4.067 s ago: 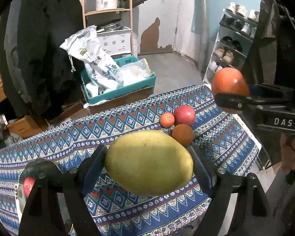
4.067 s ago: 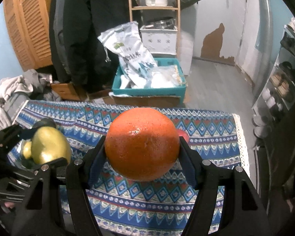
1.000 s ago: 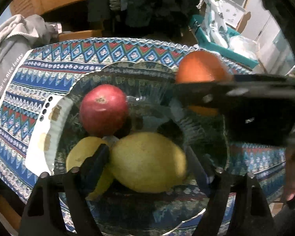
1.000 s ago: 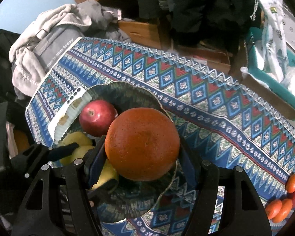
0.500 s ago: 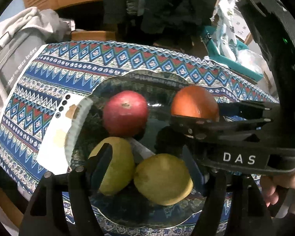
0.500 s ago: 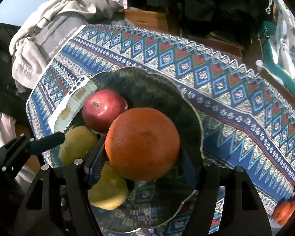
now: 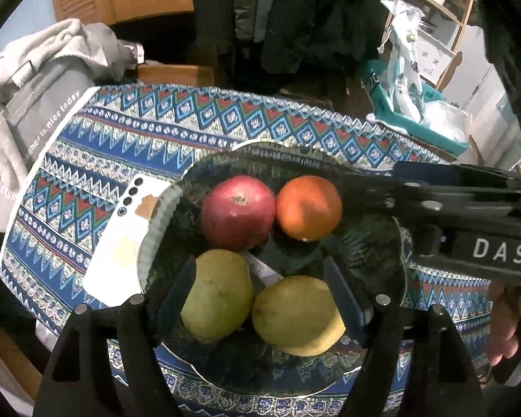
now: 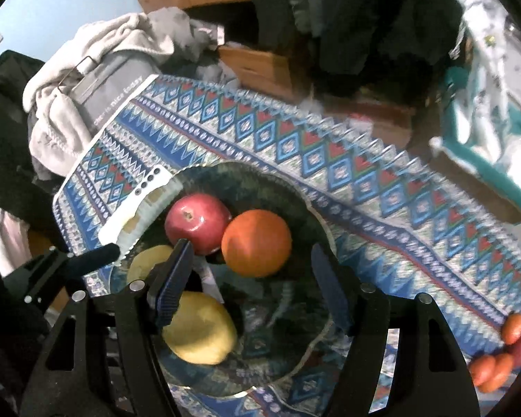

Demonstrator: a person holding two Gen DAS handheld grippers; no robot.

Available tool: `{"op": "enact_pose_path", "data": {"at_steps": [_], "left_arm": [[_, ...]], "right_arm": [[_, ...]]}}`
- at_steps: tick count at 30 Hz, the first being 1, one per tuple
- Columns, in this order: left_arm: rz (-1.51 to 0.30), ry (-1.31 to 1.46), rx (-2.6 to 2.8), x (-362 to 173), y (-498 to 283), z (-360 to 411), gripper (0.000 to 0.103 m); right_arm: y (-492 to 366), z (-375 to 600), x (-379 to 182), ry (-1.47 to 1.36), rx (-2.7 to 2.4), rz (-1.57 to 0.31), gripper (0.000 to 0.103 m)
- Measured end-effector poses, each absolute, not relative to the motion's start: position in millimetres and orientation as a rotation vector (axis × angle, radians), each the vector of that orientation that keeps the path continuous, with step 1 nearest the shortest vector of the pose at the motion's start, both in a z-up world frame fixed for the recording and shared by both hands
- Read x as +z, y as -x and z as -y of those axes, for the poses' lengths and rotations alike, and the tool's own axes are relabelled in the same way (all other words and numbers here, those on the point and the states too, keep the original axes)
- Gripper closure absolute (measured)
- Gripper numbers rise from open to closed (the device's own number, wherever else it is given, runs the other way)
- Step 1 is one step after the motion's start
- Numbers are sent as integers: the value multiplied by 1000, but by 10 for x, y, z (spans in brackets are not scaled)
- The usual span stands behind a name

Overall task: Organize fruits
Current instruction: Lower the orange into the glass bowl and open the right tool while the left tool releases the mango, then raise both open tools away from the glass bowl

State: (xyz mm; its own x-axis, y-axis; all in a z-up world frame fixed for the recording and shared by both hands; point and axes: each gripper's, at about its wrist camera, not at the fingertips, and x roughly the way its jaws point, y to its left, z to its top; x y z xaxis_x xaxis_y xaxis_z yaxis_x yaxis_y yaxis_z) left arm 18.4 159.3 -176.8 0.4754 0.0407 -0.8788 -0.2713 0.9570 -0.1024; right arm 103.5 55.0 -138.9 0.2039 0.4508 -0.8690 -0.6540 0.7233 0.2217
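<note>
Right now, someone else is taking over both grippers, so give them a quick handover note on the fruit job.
Left gripper: open, jaws just widened, above the two yellow fruits.
Right gripper: open, nothing held, over the bowl.
Done: red apple, orange and both yellow fruits lie in the bowl.
Left: small orange and red fruits on the cloth at the far right.

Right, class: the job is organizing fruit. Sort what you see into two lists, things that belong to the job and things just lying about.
Belongs to the job:
- dark bowl
- red apple
- big orange
- two yellow-green fruits
- small loose fruits on the cloth

Just lying about:
- white phone
- grey clothes
- teal crate
</note>
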Motion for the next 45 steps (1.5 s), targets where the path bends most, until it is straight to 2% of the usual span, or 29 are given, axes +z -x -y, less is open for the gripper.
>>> {"op": "enact_pose_path", "data": {"at_steps": [10, 17, 21, 26, 45], "left_arm": [[-984, 219, 202, -1413, -106, -1556, 21], [-933, 180, 186, -1143, -27, -1448, 21], [-895, 142, 184, -977, 17, -1369, 17], [-861, 104, 170, -809, 53, -1255, 17], [-811, 51, 41, -482, 52, -669, 16]], "right_arm": [[-921, -291, -884, 249, 695, -997, 24], [-781, -125, -590, 255, 675, -929, 24], [-696, -34, -437, 250, 676, -897, 23], [-575, 92, -231, 242, 668, -846, 17], [-444, 852, -4, 210, 567, -786, 15]]}}
